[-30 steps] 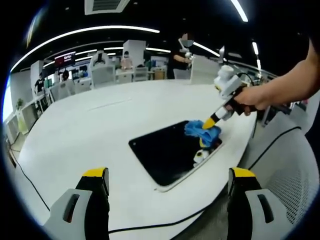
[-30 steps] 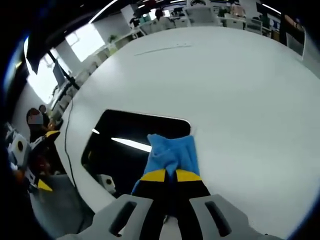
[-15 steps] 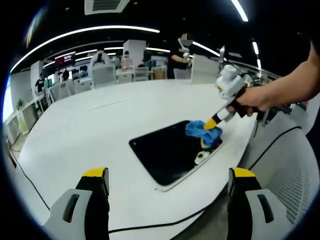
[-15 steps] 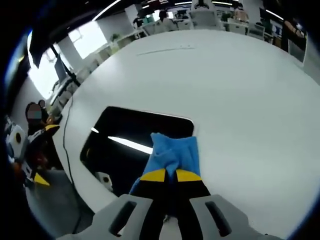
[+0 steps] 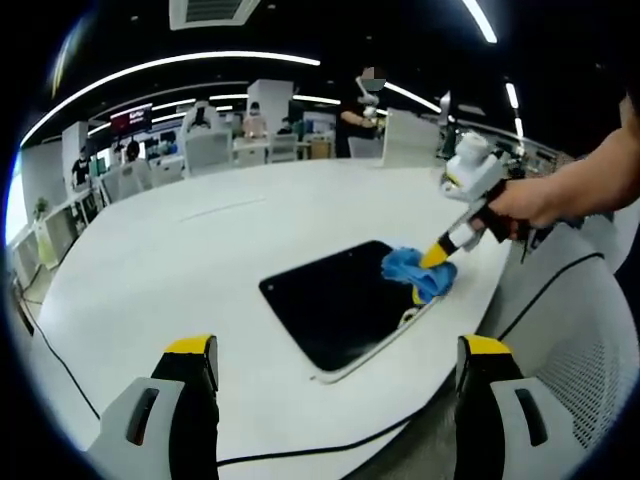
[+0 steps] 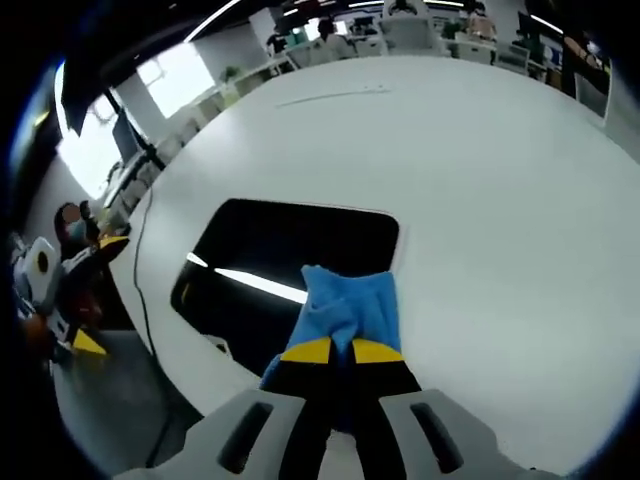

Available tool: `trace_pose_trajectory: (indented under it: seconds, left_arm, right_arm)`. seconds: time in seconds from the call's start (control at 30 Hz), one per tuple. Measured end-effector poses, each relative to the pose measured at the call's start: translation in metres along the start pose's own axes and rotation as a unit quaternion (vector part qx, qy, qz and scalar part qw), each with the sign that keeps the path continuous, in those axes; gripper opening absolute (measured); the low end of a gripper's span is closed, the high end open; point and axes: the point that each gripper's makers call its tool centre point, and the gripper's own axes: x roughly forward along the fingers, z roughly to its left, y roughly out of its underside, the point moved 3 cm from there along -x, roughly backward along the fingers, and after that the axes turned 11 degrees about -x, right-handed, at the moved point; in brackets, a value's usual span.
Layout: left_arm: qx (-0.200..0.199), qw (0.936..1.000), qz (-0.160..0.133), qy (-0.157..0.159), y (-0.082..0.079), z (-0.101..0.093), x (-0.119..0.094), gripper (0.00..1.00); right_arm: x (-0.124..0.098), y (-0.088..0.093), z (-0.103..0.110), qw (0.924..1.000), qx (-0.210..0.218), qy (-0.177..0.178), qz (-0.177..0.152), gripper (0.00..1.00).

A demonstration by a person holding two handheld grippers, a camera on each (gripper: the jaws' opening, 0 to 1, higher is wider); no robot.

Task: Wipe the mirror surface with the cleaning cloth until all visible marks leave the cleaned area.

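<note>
The right gripper (image 6: 331, 350), jaws clamped on the blue cleaning cloth (image 6: 350, 308), presses it at the mirror (image 6: 290, 262) edge on the white table (image 6: 480, 180), where it could slide off the glass, while the left gripper (image 5: 335, 350) hangs wide open, empty.

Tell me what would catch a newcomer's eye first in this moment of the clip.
The bright blue cleaning cloth, pinched in the right tool, stands out against the dark mirror lying flat on the white table. In the left gripper view, a person's hand presses that cloth down at the mirror's edge near the table rim. The left tool hangs open over the table's near side, holding nothing.
</note>
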Motion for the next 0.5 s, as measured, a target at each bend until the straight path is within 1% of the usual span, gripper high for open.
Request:
trace_pose_trajectory:
  seconds: [0.13,0.3,0.5]
  left_arm:
    - [0.001,1.0,0.002,0.0,0.0006,0.0,0.0003,1.0]
    - [0.002,1.0,0.005,0.003,0.0014,-0.0012,0.0009,1.0]
    - [0.003,1.0,0.005,0.003,0.0015,-0.0013,0.0009,1.0]
  right_arm:
    - [-0.0038,0.0068,0.0022,0.9998,0.02,-0.004,-0.001,0.0]
    - [-0.0057,0.0109,0.0051,0.9997,0.024,-0.005,0.0,0.0]
    - [-0.0052,0.0108,0.0058,0.9996,0.026,-0.003,-0.002,0.0]
